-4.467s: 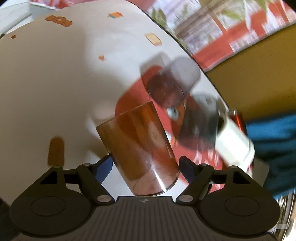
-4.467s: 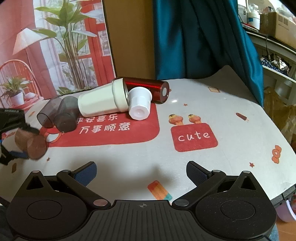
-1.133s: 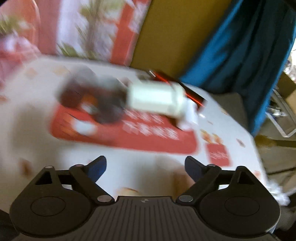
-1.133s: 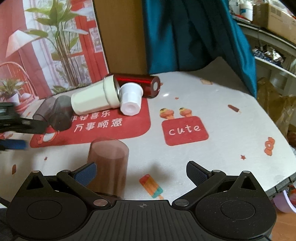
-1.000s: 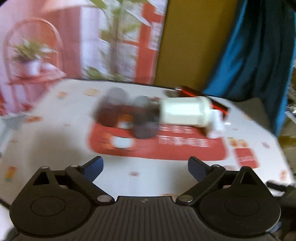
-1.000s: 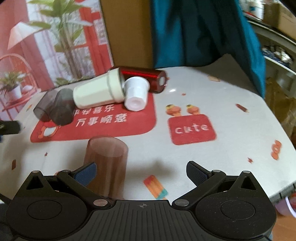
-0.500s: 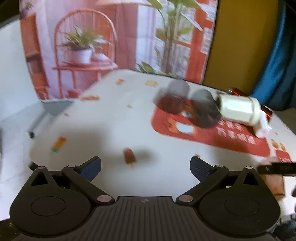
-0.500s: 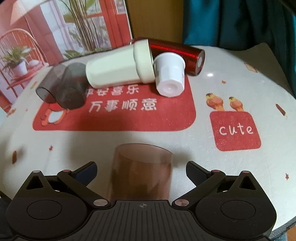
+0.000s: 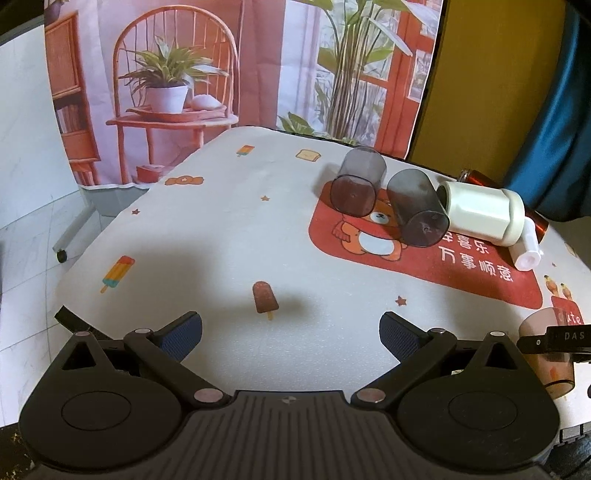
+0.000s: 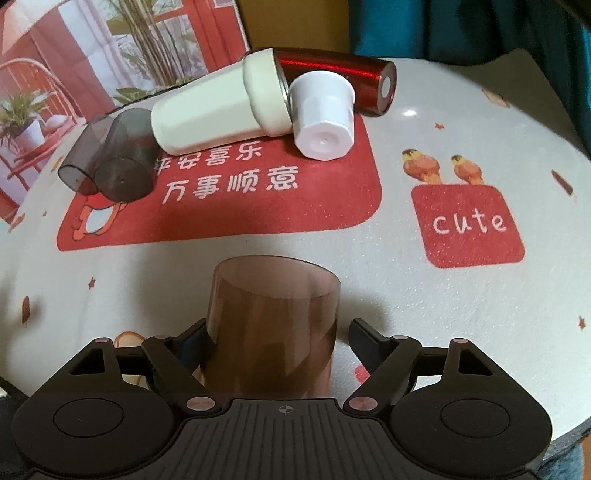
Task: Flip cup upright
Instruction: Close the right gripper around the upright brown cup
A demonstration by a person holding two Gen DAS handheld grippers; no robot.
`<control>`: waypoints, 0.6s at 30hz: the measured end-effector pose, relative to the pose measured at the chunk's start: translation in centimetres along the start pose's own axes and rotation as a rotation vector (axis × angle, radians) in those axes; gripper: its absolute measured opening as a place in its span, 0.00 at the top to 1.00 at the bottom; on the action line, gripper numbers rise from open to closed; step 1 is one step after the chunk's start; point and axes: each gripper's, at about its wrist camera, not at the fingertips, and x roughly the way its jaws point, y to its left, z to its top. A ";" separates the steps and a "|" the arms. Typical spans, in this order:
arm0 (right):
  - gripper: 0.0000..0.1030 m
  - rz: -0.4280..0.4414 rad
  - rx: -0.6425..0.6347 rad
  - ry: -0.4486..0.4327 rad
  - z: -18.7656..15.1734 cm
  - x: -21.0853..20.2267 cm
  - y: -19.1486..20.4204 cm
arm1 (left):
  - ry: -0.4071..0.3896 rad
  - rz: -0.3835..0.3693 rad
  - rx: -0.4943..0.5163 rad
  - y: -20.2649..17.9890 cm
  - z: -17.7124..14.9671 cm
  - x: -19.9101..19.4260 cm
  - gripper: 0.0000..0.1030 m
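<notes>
Behind the bench hangs a printed backdrop of a chair, potted plants and red window frames, with a teal curtain to its right. On the bench's white cloth with its cartoon prints stands the brown translucent cup, upright and mouth up, near the front edge. The right gripper is spread around it, one finger on each side of the cup's wall; the left finger looks close to or touching it, the right one stands clear. The left gripper hovers spread over bare cloth near a popsicle print, pinching nothing. Farther back, on the red mat, lie on their sides two grey translucent cups, a cream cup, a small white cup and a red metallic bottle, all bunched together.
</notes>
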 end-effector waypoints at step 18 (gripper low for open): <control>0.36 0.004 0.000 -0.082 -2.2 -1.7 -0.5 | 0.040 -0.014 -0.008 -0.3 -0.6 0.4 0.00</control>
